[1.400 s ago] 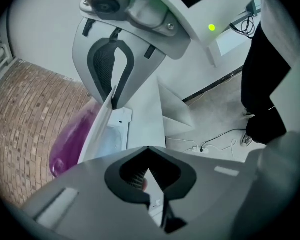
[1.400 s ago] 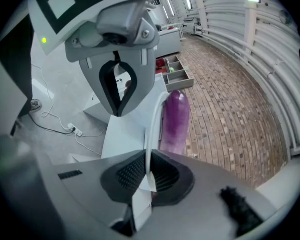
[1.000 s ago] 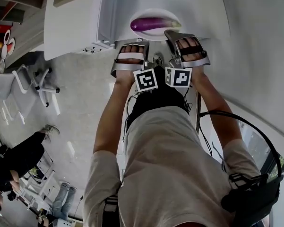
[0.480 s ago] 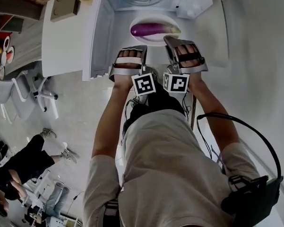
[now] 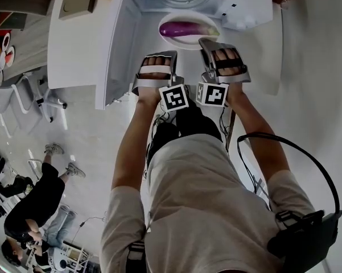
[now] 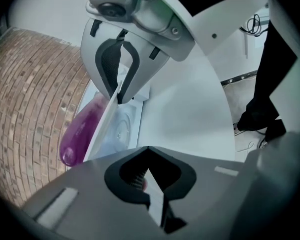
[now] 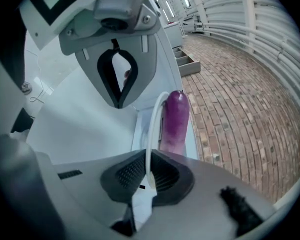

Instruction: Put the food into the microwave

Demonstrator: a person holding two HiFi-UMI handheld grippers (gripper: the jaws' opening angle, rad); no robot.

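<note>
Plate (image 5: 185,43) at the microwave (image 5: 239,10) mouth, not yet set down.
We carry the plate bearing the eggplant (image 5: 185,28). Left gripper (image 6: 150,181) and right gripper (image 7: 147,176) fingers are each clamped on its near rim. Remaining, we judge: lower it inside, release.

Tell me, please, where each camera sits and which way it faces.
Head view: on the person's head, facing steeply down; torso, forearms, left gripper, right gripper, plate, eggplant, open microwave.
Left gripper view: on the left gripper, facing along its jaws, shut on the plate's rim, toward the right gripper.
Right gripper view: on the right gripper, facing the left gripper, jaws shut on the plate's rim.
Shared: both gripper views show the eggplant and the other gripper.
</note>
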